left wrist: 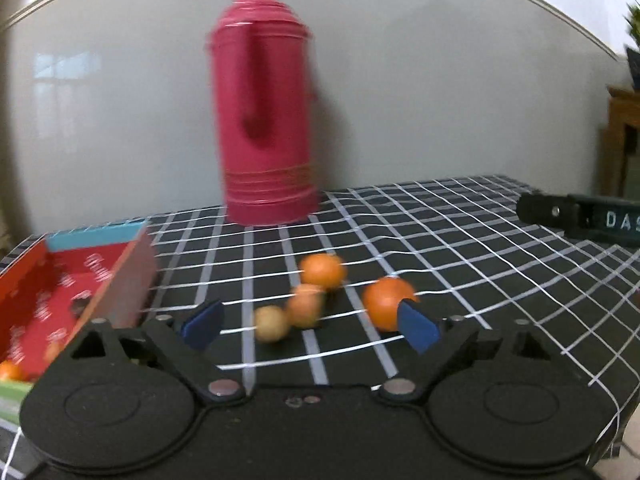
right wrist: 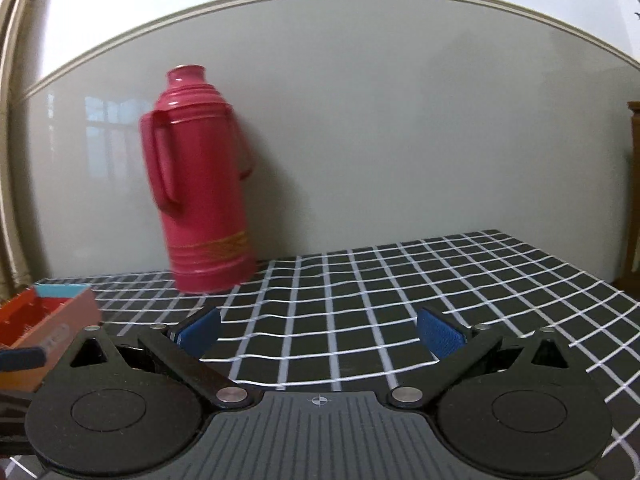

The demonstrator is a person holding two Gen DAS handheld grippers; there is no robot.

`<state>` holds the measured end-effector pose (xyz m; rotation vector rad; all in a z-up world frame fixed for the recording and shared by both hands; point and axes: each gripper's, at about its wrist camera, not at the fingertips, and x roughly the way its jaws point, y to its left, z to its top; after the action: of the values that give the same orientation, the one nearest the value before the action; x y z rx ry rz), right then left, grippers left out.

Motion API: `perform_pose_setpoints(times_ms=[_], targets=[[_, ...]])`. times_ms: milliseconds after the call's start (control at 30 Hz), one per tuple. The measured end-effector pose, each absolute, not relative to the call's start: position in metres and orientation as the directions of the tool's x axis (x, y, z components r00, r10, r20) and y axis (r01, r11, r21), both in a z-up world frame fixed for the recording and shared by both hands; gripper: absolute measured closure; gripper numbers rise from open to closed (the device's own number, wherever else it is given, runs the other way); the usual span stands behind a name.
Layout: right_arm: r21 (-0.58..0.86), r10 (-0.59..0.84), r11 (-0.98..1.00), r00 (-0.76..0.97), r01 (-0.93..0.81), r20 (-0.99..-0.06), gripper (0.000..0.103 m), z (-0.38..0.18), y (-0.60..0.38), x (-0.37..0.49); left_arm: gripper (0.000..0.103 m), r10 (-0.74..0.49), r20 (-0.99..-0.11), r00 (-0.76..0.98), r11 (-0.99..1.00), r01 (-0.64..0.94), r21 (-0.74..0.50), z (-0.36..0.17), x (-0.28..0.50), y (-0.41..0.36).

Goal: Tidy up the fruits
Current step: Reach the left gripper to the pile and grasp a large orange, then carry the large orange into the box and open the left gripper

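While your left gripper (left wrist: 310,326) stands apart over four fruits (left wrist: 322,270) mid-tabletop (left wrist: 460,240), your right gripper (right wrist: 318,330) gapes empty — box (left wrist: 52,284) at left edge.

White letters "DAS" on a black gripper part (left wrist: 592,218) at right, white script on red box (left wrist: 60,300) unreadable

Home: checked tablecloth (right wrist: 360,300), red thermos (right wrist: 204,184), wooden cabinet (left wrist: 624,140).
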<state>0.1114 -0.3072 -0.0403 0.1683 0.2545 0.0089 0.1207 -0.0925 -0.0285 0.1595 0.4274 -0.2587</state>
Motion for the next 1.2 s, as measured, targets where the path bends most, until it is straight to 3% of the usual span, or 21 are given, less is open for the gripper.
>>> perform_pose_setpoints(times_ms=[133, 267, 433, 467, 500, 533, 900, 1200], targets=[[0.169, 0.005, 0.985, 0.965, 0.04, -0.261, 0.0, -0.042, -0.326, 0.108, 0.036, -0.233, -0.467, 0.853, 0.94, 0.321, 0.119, -0.037, 0.133, -0.119], [0.176, -0.013, 0.982, 0.962, 0.064, -0.273, 0.0, -0.043, -0.342, 0.111, 0.04, -0.226, -0.502, 0.835, 0.933, 0.333, 0.133, -0.045, 0.143, -0.135], [0.167, -0.018, 0.984, 0.96, 0.067, -0.278, 0.0, -0.045, -0.351, 0.109, 0.053, -0.229, -0.531, 0.816, 0.937, 0.332, 0.106, -0.05, 0.156, -0.142], [0.164, -0.019, 0.984, 0.96, 0.067, -0.28, 0.0, -0.045, -0.353, 0.109, 0.057, -0.227, -0.537, 0.813, 0.938, 0.331, 0.104, -0.052, 0.158, -0.143], [0.161, -0.019, 0.985, 0.959, 0.067, -0.283, 0.0, -0.045, -0.353, 0.109, 0.069, -0.228, -0.544, 0.808, 0.938, 0.331, 0.1, -0.053, 0.16, -0.144], [0.158, -0.02, 0.985, 0.958, 0.067, -0.285, 0.0, -0.046, -0.354, 0.109, 0.071, -0.229, -0.546, 0.806, 0.939, 0.331, 0.094, -0.053, 0.161, -0.145], [0.194, -0.018, 0.978, 0.953, 0.08, -0.302, 0.0, -0.045, -0.355, 0.115, 0.072, -0.239, -0.478, 0.845, 0.942, 0.32, 0.096, -0.039, 0.142, -0.127], [0.195, 0.048, 0.981, 0.953, 0.011, -0.298, 0.0, -0.04, -0.317, 0.12, 0.072, -0.125, -0.4, 0.908, 0.98, 0.176, 0.094, -0.014, 0.126, -0.063]])
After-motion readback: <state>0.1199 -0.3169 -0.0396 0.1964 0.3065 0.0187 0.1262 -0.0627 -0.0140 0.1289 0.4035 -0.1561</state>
